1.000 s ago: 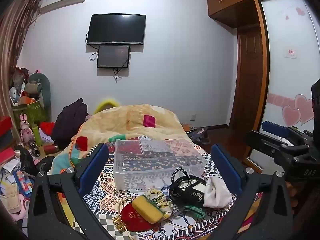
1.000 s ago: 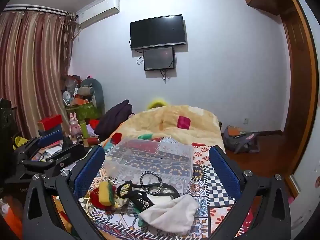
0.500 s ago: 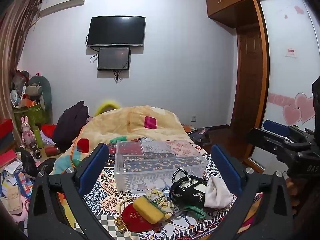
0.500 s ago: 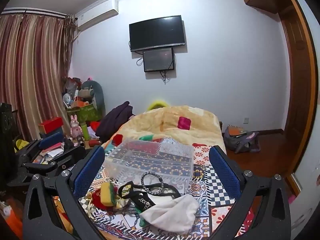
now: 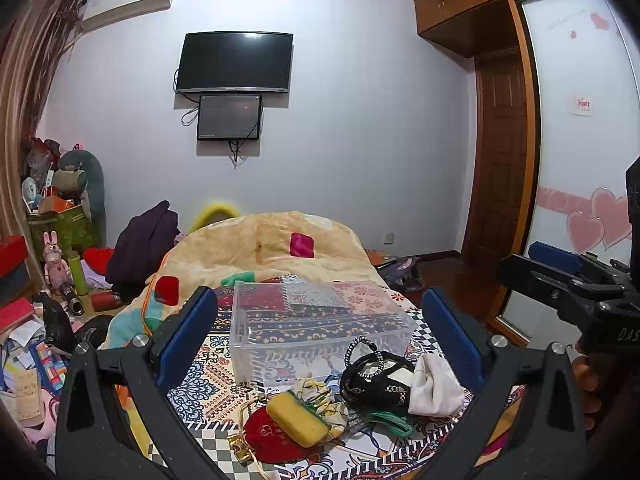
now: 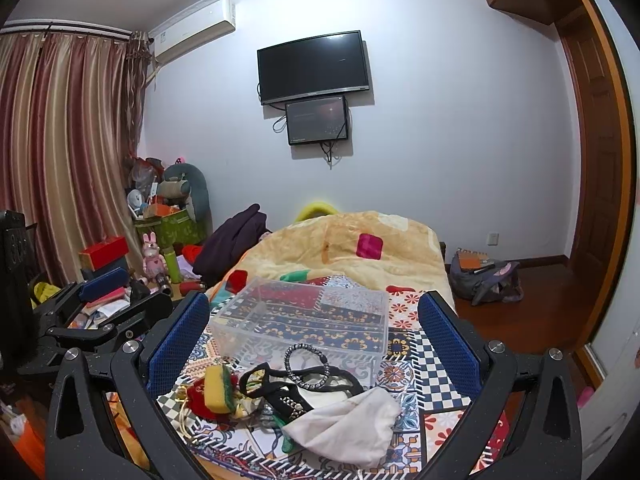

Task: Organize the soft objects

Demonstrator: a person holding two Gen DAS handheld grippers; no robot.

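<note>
Bedroom w/ pale walls. A bed [image 5: 280, 240] under a yellow quilt fills the middle; its near end has a patterned cloth [image 6: 404, 364] laid over it. 2 dark screens on the far wall: a TV [image 5: 234, 62] w/ a smaller monitor [image 5: 229, 117] just below. Striped curtains [image 6: 60, 152] at left, wooden door [image 5: 500, 152] at right.

On the cloth: 1 clear box [image 5: 316, 320], and just in front of it a pile of soft things: 1 yellow sponge [image 5: 297, 418] on 1 red pouch [image 5: 272, 438], 1 black strap tangle [image 5: 376, 380], 1 beaded band [image 6: 306, 362], 1 white cloth [image 6: 352, 426].

Left claw [image 5: 320, 344] and right claw [image 6: 308, 344] each gape wide, holding nothing, framing the box and pile.

Vs 1 s ago: both views sit a touch higher; the pile hasn't moved.
</note>
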